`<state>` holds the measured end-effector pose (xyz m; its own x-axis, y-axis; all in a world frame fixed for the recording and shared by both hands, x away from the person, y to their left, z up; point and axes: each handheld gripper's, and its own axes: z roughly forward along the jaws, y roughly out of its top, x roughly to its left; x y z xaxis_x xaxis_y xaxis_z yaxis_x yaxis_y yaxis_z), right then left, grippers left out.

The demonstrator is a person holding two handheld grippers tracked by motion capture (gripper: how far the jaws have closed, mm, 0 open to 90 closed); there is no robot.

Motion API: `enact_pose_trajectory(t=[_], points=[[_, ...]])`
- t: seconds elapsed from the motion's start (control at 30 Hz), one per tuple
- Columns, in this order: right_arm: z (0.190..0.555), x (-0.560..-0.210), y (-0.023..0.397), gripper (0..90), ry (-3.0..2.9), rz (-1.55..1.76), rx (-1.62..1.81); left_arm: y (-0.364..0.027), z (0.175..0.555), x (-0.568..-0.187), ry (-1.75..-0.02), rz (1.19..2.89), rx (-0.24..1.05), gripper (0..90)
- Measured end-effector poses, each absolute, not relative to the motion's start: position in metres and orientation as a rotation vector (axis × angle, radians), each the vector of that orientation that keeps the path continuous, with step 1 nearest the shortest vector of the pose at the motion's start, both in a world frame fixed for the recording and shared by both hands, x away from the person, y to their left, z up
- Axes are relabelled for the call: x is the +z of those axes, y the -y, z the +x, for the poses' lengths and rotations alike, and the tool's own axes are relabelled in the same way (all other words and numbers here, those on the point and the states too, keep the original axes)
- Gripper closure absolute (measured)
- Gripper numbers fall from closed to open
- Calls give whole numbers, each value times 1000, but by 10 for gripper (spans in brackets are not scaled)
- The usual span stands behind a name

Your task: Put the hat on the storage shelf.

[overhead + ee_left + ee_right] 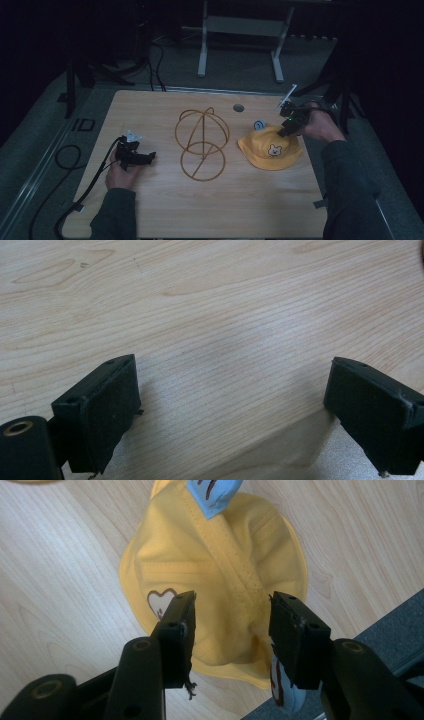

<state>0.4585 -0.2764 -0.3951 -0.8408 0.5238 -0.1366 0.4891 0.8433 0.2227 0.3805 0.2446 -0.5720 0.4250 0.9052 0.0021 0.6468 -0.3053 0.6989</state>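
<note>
A yellow child's hat (270, 148) with a bear face patch and a small blue tag lies on the wooden table (150, 200) at the right. My right gripper (286, 129) hovers over its far edge, jaws open. In the right gripper view the jaws straddle the crown of the hat (225, 590), with the gripper (231, 611) a little above the cloth. A gold wire hat stand (202, 142) rests at the table's middle. My left gripper (149, 157) lies low on the table at the left, open, with bare wood between its pads (107, 405).
A round hole (238, 107) sits in the tabletop near the far edge. A black cable (75, 200) trails off the table's left side. Table legs of a white frame (202, 50) stand on the floor beyond. The table's right edge is close behind the hat.
</note>
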Motion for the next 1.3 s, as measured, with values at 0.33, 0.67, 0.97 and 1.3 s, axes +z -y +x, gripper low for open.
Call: enact_pose_trajectory(t=[0.33,0.67,0.97,1.3], points=[[473,-407,266,507,-2820,801,189,-244,380,-572,-1307,2055,534,75],[483,-427,261,612,-2860,807,128,-244,380,-572,-1307,2055,534,76],[478,-422,261,769,-2891,750,133,-244,380,-572,-1307,2055,533,75],[465,-398,261,776,-2899,700,195,-244,380,-572,-1305,2056,536,76]])
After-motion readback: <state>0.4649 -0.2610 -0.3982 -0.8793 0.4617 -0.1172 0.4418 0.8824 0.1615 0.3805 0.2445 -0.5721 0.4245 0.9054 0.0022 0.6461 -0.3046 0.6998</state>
